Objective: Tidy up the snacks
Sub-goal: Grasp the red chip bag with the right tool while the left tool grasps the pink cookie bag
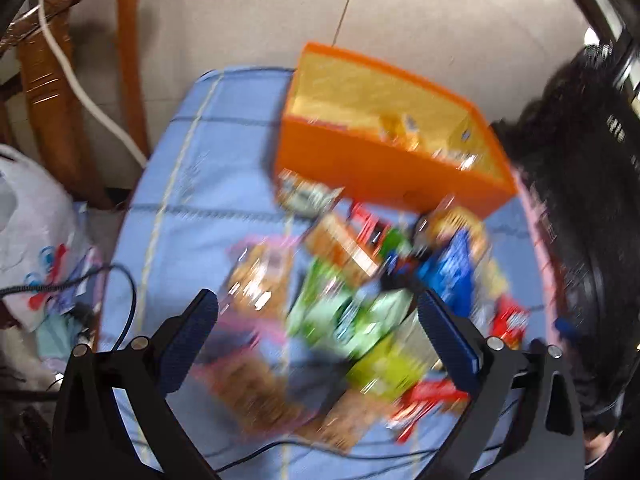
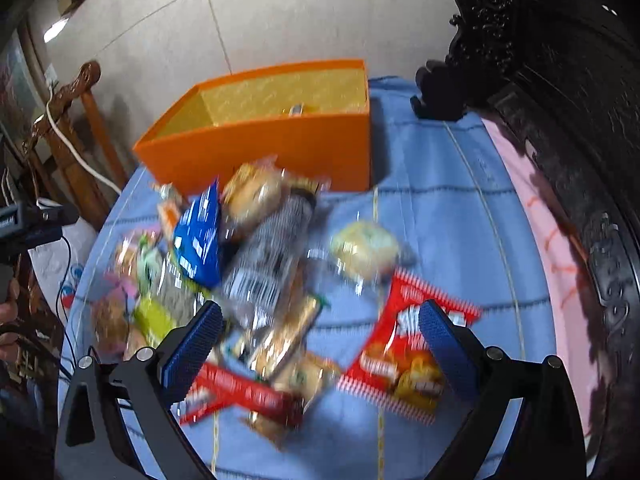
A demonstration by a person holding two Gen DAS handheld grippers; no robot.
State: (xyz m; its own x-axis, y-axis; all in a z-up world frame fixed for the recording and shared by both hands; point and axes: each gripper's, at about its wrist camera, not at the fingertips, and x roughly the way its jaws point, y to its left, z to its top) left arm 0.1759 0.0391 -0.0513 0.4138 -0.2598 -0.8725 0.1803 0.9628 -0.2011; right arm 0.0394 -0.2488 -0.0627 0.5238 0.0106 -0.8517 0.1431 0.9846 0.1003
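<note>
An orange box with a yellow lining stands at the far side of a blue checked cloth; a few snacks lie inside it. It also shows in the right wrist view. A blurred pile of snack packets lies in front of it. My left gripper is open and empty above the pile. My right gripper is open and empty above a red packet, a long red bar, a blue packet and a wrapped bun.
A wooden chair with a white cable stands at the far left. A white plastic bag lies left of the cloth. Dark carved furniture borders the right side. Black cables run over the cloth's near edge.
</note>
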